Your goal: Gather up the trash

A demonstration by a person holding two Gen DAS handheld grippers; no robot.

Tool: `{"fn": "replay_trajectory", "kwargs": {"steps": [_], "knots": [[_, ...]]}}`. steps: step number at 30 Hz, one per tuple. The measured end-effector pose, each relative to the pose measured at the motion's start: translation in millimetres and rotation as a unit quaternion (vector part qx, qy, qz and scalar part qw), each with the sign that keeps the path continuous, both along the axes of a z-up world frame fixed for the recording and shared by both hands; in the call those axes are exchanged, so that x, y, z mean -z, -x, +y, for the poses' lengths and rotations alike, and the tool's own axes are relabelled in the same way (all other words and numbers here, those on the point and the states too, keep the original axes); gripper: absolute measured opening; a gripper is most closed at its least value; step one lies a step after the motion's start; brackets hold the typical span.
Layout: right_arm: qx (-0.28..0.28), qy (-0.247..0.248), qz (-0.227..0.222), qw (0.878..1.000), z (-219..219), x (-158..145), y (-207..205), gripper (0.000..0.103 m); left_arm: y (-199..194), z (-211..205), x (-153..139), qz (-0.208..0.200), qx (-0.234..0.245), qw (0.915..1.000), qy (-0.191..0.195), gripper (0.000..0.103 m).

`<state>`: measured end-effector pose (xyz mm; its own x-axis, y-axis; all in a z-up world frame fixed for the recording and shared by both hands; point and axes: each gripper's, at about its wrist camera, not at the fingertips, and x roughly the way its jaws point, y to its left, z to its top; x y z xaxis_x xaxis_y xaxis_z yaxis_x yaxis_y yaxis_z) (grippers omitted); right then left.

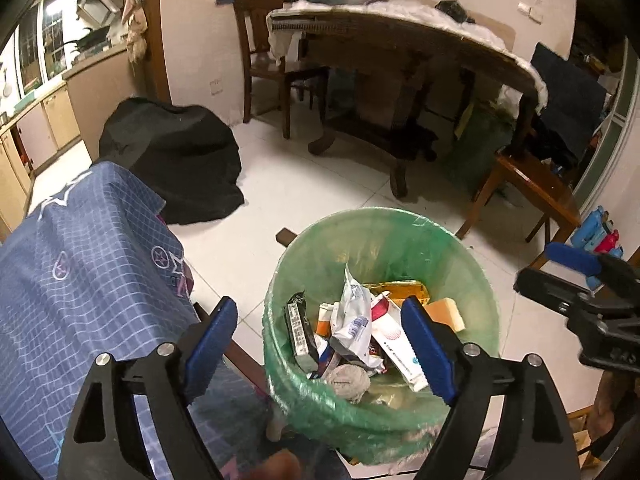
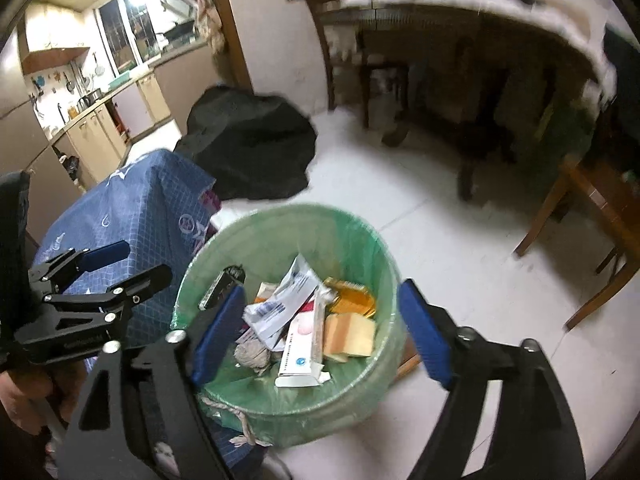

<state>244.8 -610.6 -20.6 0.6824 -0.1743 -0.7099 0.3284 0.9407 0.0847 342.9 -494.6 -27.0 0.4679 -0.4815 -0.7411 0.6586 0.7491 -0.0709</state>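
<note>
A white tiled floor (image 1: pixel 328 184) runs from a kitchen counter on the left to a dark wooden table (image 1: pixel 400 52) with wooden chairs at the back, and a black cover (image 1: pixel 176 160) lies heaped on the tiles. In the foreground stands a trash bin (image 1: pixel 380 236) lined with a green bag, beside a piece of furniture draped in a blue patterned cloth (image 1: pixel 80 264). The trash is already inside the bin: a white crumpled wrapper (image 1: pixel 354 320), a white toothpaste box (image 2: pixel 298 354), a yellow sponge (image 2: pixel 350 334), a gold packet (image 2: pixel 354 296) and a grey wad of cloth (image 1: pixel 348 382) (other pieces are too jumbled to name). The left gripper (image 1: pixel 320 348) hovers over the bin's near rim with its blue-padded jaws wide apart and nothing between them. The right gripper (image 2: pixel 324 332) hangs above the bin too, jaws likewise spread and empty.
</note>
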Motion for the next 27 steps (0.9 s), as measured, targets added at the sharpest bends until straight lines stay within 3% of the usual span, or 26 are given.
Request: {"fn": "replay_trajectory", "kwargs": {"steps": [3, 4, 7, 12, 20, 27], "knots": [[0.002, 0.032, -0.047, 0.998, 29, -16, 29, 0.094, 17, 23, -14, -0.023, -0.018, 0.9993, 0.025, 0.098], [0.002, 0.041, -0.06, 0.997, 37, -20, 38, 0.097, 24, 33, -20, -0.032, -0.026, 0.9985, 0.037, 0.098], [-0.006, 0.064, -0.102, 0.993, 74, -29, 74, 0.097, 51, 66, -35, -0.059, -0.033, 0.9954, 0.067, 0.098], [-0.004, 0.072, -0.145, 0.987, 116, -32, 120, 0.097, 101, 112, -49, -0.11, -0.056, 0.9891, 0.08, 0.098], [0.043, 0.112, -0.174, 0.977, 167, -30, 183, 0.097, 194, 170, -53, -0.148, -0.043, 0.9843, 0.086, 0.098], [0.05, 0.135, -0.179, 0.973, 197, -26, 211, 0.097, 252, 201, -57, -0.164, -0.037, 0.9802, 0.105, 0.098]]}}
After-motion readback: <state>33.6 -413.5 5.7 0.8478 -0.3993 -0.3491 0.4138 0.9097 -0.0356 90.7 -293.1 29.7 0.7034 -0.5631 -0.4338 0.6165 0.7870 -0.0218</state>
